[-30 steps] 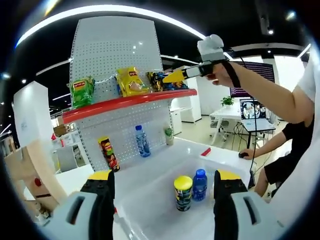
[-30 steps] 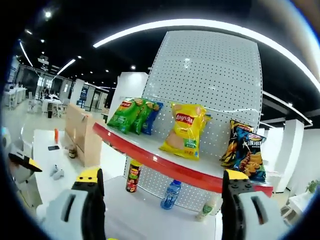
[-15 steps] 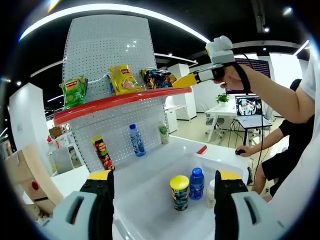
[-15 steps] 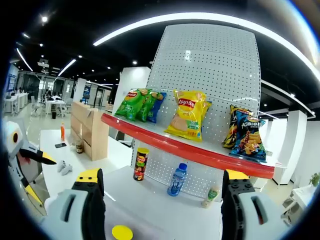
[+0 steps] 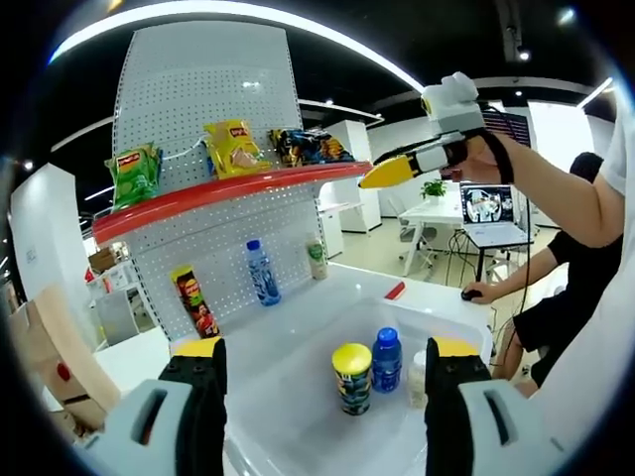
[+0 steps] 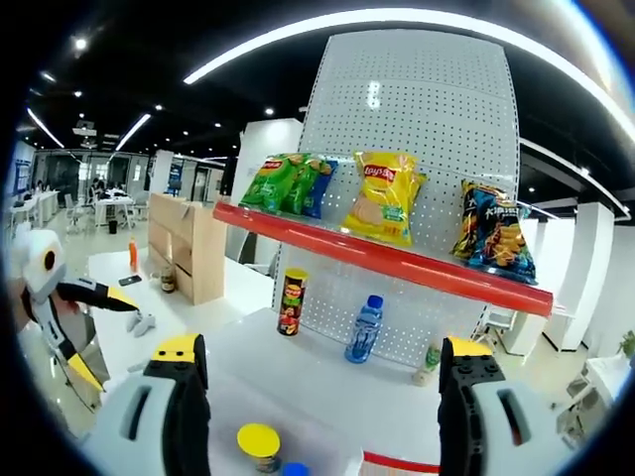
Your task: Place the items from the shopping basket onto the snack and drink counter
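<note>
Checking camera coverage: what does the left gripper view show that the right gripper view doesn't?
Left gripper view adds: an open laptop on a white desk, and the right gripper, held in a person's hand. Right gripper view adds: a small orange bottle on a white table, and the left gripper at the frame's left edge. Shared: the white pegboard shelf with red ledge, yellow crisp bag, red-and-yellow crisp tube, clear blue-capped water bottle, and yellow-lidded can in the white basket.

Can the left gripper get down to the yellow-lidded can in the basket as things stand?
Probably yes. The left gripper is open and empty, with the yellow-lidded can upright ahead between its jaws. A blue-capped bottle stands close beside the can, crowding that side.
</note>
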A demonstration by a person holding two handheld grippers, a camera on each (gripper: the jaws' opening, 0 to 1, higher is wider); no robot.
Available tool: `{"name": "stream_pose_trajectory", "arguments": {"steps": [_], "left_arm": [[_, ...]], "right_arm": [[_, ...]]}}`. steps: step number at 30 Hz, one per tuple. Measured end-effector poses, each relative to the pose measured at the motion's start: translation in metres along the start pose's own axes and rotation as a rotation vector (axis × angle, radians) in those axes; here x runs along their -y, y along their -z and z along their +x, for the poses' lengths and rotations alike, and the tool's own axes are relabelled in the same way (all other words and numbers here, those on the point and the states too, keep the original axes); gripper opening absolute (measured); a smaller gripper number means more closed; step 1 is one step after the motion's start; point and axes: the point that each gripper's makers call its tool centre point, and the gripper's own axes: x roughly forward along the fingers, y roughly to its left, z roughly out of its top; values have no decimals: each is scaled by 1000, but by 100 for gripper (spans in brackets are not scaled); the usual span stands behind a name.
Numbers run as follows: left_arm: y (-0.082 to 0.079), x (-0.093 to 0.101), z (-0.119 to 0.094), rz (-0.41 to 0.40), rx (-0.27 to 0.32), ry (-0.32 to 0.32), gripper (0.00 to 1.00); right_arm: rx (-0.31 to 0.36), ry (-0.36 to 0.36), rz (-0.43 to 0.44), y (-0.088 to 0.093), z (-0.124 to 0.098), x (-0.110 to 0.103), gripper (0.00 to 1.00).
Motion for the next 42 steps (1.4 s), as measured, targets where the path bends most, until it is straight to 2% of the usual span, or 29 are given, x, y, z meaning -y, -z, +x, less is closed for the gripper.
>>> {"name": "stream_pose_trajectory", "arguments": {"steps": [5, 13, 21, 24, 30, 33, 42], "left_arm": [[4, -1, 8, -4, -12, 6, 83], [14, 7, 20, 10, -49, 45, 83], [27, 14, 33, 19, -81, 86, 82], [37, 18, 40, 20, -106, 109, 82], [39, 20, 50, 17, -96, 123, 87], [47, 19, 57, 13, -110, 128, 87], [72, 23, 82, 18, -163, 165, 89]], "right_arm": [[-20, -15, -13, 20, -5, -6, 96], [-111, -60, -32, 63, -12, -19, 95], [-156, -78, -43, 88, -21, -20, 95], [-179, -98, -37, 101, -25, -24, 95], [-215, -120, -35, 122, -34, -30, 94], [-244, -127, -32, 133, -41, -36, 94], [-258, -128, -54, 137, -56, -43, 94]]}}
